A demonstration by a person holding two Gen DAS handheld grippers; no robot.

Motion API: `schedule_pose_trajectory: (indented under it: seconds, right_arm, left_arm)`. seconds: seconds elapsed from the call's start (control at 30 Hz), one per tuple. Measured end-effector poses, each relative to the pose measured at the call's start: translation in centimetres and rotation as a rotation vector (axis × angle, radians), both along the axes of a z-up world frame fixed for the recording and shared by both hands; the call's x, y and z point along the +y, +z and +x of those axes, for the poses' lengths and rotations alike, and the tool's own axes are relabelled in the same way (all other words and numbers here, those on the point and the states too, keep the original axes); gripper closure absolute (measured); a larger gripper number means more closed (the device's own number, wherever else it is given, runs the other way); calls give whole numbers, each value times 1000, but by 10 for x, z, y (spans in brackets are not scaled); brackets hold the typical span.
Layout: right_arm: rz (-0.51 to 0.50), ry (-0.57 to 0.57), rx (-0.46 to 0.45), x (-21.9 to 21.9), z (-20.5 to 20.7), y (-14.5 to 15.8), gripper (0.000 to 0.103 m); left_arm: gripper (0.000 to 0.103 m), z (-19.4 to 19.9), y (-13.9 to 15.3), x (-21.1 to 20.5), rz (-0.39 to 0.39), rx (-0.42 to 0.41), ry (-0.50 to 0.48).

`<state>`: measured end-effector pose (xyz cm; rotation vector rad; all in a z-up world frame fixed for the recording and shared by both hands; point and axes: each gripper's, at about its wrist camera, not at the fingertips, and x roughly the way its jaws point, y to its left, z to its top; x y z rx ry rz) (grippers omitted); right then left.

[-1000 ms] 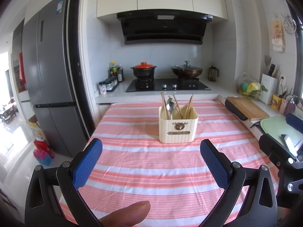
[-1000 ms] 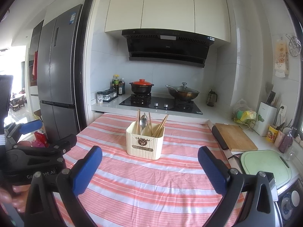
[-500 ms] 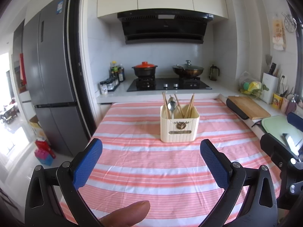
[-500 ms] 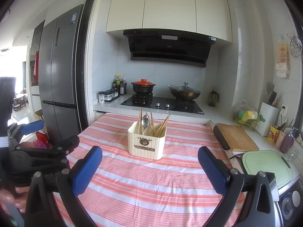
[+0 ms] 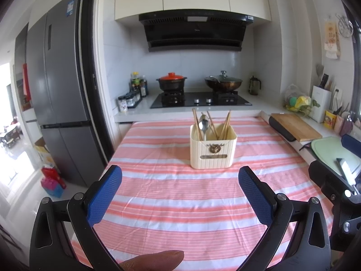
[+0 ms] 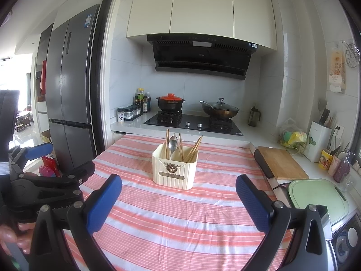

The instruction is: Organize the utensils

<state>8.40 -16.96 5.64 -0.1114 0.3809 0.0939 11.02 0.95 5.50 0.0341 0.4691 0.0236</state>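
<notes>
We had the left gripper level above the near table, blue fingers spread wide, nothing between them. The right gripper matched it, just as wide and bare. The cream utensil holder stood mid-table on the striped cloth, chopsticks and a spoon upright inside, perhaps in separate compartments. Bare cloth lay all around it; the cutting board bordered the right edge.

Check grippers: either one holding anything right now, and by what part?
Nothing held. Left gripper and right gripper are both open and empty above the striped cloth. Chopsticks and spoon stand in the holder.
</notes>
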Motion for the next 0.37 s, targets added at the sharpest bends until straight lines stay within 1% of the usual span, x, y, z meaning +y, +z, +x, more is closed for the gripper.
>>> schedule_pose_trajectory:
  seconds: [0.2,0.3,0.37]
  right_arm:
    - [-3,-2,2,-1,-1,-2,0]
    - [-3,-5,10,-4,-1,-4,0]
    - [-4,-7,15,-5,1,-5,0]
  left_arm:
    - [0,0,-2,-3,6,1,-5]
    - [0,-4,-2,-1,-16,-19,16]
    - [0,-4,-2,-1,-14,-28,16]
